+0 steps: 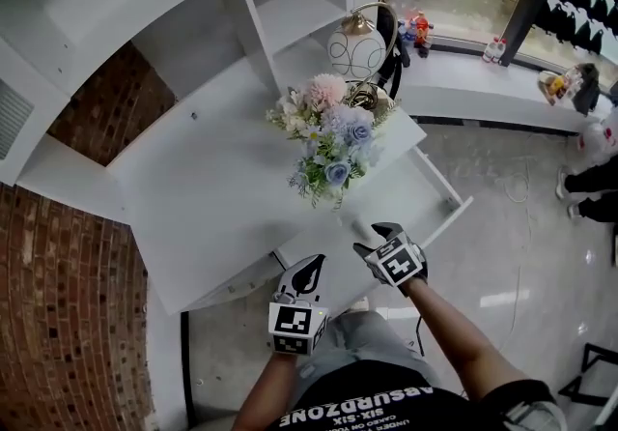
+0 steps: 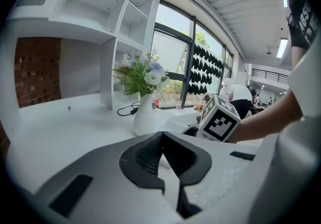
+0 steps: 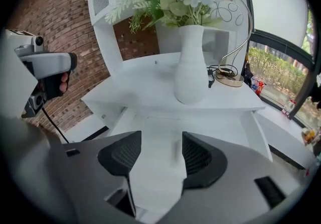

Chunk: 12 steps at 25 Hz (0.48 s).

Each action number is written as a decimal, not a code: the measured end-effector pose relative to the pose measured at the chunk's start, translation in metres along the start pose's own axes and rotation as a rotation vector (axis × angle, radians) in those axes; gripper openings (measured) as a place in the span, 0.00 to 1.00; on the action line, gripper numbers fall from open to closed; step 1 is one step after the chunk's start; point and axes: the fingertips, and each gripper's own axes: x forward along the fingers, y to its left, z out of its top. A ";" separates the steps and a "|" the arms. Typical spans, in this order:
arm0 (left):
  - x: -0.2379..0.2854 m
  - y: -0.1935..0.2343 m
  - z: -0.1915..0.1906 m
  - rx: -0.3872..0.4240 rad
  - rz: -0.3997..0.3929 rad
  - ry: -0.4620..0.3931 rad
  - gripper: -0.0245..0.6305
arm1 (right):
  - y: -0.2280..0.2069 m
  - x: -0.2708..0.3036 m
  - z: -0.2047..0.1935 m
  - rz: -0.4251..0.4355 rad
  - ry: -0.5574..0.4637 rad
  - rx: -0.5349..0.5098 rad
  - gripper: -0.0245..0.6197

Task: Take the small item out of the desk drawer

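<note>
one small item (image 3: 177, 150), long axis toward desk (image 3: 150, 85)

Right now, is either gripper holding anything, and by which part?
Nothing is held: left gripper shut and empty, right gripper open over the open drawer.

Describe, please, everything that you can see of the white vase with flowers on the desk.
The white vase looks like smooth matte ceramic, with a round belly that narrows to a slim neck. It stands upright on the white desk top, near the front edge and just above the open drawer. It holds a bouquet of pink, blue and white flowers with green leaves. A gold lamp base with a black cable stands close beside it.
</note>
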 end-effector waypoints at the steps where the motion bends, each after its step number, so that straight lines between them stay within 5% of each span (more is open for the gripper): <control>1: 0.001 0.002 0.000 -0.001 -0.002 0.002 0.04 | -0.002 0.004 -0.001 -0.002 0.008 -0.002 0.43; 12: 0.015 0.015 -0.008 -0.001 -0.029 0.035 0.04 | -0.021 0.043 -0.020 -0.015 0.098 0.001 0.43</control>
